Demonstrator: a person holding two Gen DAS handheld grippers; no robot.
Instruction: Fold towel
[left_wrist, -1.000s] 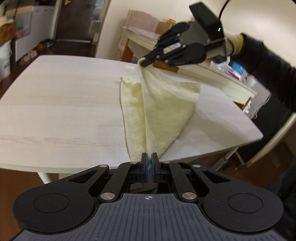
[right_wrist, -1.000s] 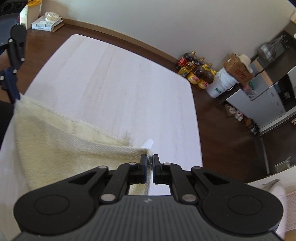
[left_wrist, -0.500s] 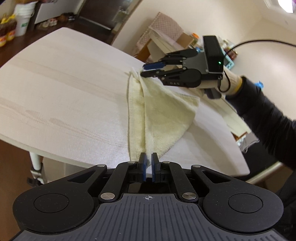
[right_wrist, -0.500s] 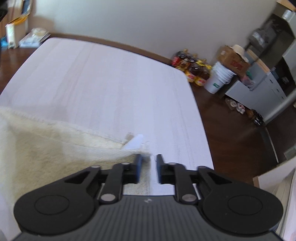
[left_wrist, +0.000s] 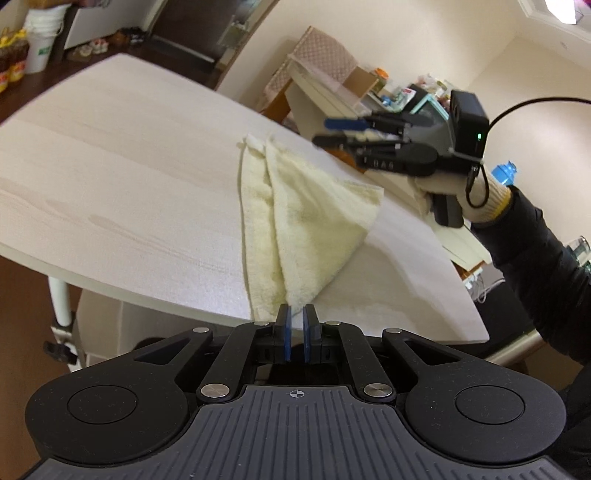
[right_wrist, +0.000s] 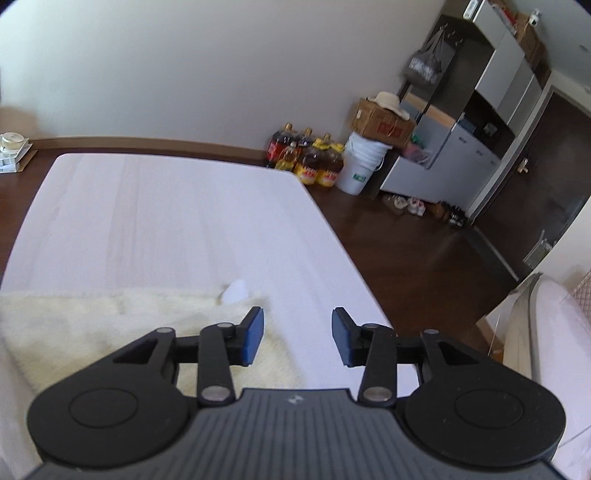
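Since a second ago you've let the towel's far corner go, and your right hand-held gripper (left_wrist: 338, 131) has lifted clear of it. From the left wrist view, the pale yellow towel (left_wrist: 295, 218) lies folded into a triangle on the white surface (left_wrist: 110, 155), its near tip at your left hand-held gripper (left_wrist: 294, 325), whose pads are nearly pressed together; whether cloth is pinched there, you can't tell. From the right wrist view, your right hand-held gripper (right_wrist: 297, 334) is spreading with nothing between its pads, the towel (right_wrist: 92, 321) below and left.
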